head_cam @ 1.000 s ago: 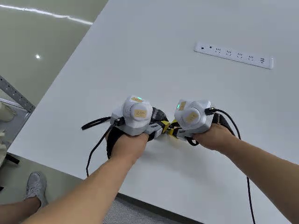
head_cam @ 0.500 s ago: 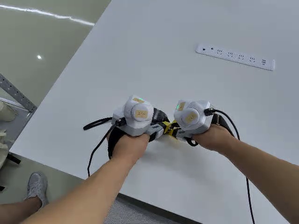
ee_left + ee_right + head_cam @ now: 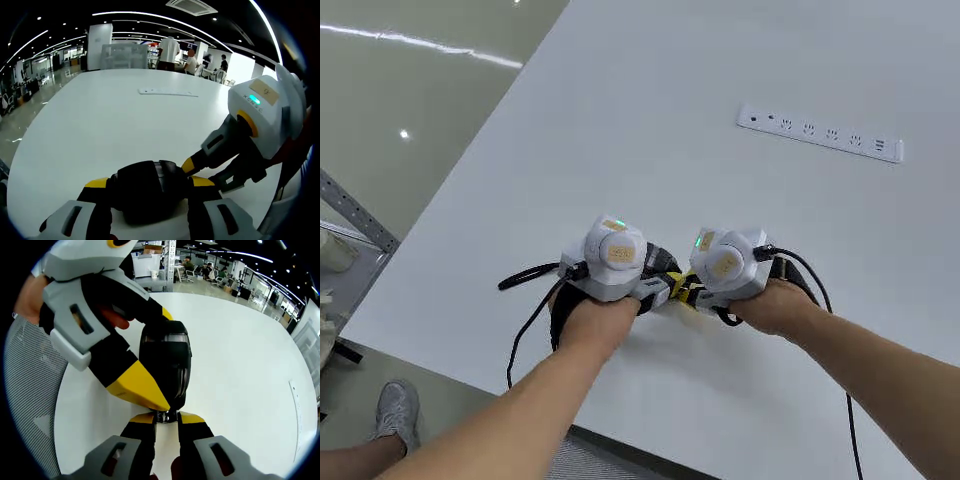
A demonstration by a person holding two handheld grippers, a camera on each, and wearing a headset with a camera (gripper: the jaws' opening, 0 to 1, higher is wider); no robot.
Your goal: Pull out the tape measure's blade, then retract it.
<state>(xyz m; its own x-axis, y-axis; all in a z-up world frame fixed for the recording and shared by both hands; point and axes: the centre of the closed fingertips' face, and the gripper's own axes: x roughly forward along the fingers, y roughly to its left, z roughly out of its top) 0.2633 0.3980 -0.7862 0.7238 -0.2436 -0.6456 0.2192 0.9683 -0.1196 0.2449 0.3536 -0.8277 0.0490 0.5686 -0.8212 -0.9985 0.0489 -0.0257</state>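
Because a blade can only be drawn if the case is anchored, the left tongs (image 3: 150, 184) are pressed together on the black tape measure (image 3: 167, 360), squeezing its flanks. The right tongs (image 3: 167, 418) meet it head-on, nipped shut on the blade tip (image 3: 166, 414) at the case's mouth. From where I stand, that looks like the start of the pull: no length of blade shows between them. The case sits low at the near edge of the white worktop (image 3: 650, 120); whether it rests there I cannot tell. Its mouth faces the right tongs, so the blade's line runs across the person, from hand to hand.
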